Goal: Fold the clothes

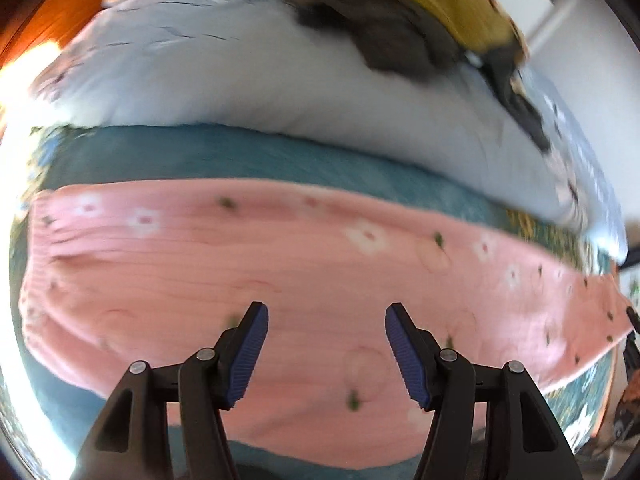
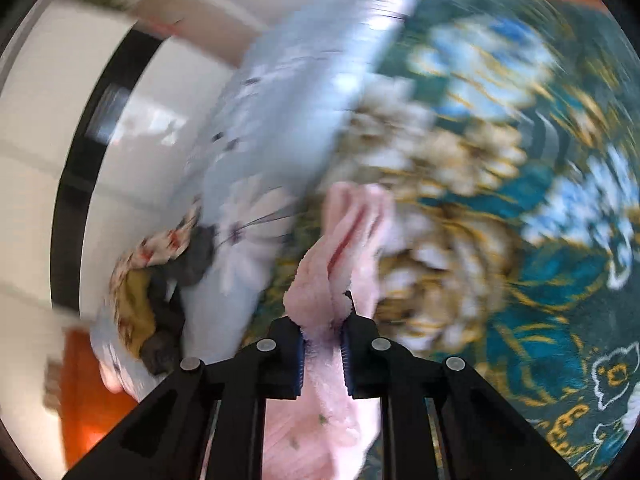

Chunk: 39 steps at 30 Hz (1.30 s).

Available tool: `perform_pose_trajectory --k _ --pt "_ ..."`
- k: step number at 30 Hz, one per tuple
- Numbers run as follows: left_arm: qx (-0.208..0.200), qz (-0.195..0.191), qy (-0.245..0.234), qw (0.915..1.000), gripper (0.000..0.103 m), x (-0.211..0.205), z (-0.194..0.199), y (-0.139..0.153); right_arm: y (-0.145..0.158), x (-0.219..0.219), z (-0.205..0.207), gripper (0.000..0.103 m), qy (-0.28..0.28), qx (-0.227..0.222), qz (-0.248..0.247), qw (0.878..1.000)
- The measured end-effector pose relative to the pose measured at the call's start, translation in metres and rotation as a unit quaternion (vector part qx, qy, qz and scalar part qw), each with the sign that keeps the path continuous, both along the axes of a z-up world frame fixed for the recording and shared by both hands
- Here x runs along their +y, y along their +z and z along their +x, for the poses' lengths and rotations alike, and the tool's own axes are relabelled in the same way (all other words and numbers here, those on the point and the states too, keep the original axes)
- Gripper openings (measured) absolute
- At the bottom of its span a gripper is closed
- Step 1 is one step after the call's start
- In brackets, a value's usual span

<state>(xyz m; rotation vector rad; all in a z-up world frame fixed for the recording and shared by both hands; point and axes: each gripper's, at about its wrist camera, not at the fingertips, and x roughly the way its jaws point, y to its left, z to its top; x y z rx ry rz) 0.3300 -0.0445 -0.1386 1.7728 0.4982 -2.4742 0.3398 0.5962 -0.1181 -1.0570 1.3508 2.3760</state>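
A pink flowered garment (image 1: 280,272) lies spread across the teal floral bedspread (image 1: 224,160) in the left wrist view. My left gripper (image 1: 326,316) is open and empty, its blue pads just above the garment's near part. In the right wrist view my right gripper (image 2: 322,340) is shut on a bunched edge of the same pink garment (image 2: 340,240), which rises between the fingers and hangs below them. The right wrist view is blurred.
A pale blue flowered pillow (image 1: 240,80) lies behind the garment, also seen in the right wrist view (image 2: 256,168). A pile of yellow and dark grey clothes (image 1: 400,20) sits at its far end. Orange wooden bed frame (image 1: 52,20) at the left edge.
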Motion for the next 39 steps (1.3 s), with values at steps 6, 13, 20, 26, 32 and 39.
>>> perform_pose_trajectory --k 6,13,20,26,32,39 --pt "0.033 0.021 0.071 0.9968 0.065 -0.048 0.0 -0.028 0.068 -0.126 -0.048 0.015 0.165 0.035 0.09 0.982" --pt "0.048 0.055 0.134 0.9883 0.065 -0.086 0.036 -0.025 0.071 -0.292 -0.08 0.015 0.342 0.041 0.117 0.932" --pt "0.029 0.096 0.153 0.9831 0.065 -0.129 0.048 -0.054 -0.036 -0.44 -0.058 0.015 0.501 -0.087 0.133 0.85" --pt "0.028 0.116 0.123 0.9853 0.065 -0.126 0.044 -0.056 -0.066 -0.486 -0.026 0.017 0.558 -0.126 0.176 0.801" --pt "0.023 0.138 0.074 0.9873 0.065 -0.089 0.026 -0.064 -0.055 -0.493 -0.019 0.044 0.604 -0.114 0.164 0.771" --pt "0.017 0.165 -0.027 0.9858 0.065 -0.026 -0.001 -0.071 -0.034 -0.398 -0.045 0.049 0.5 -0.115 0.132 0.848"
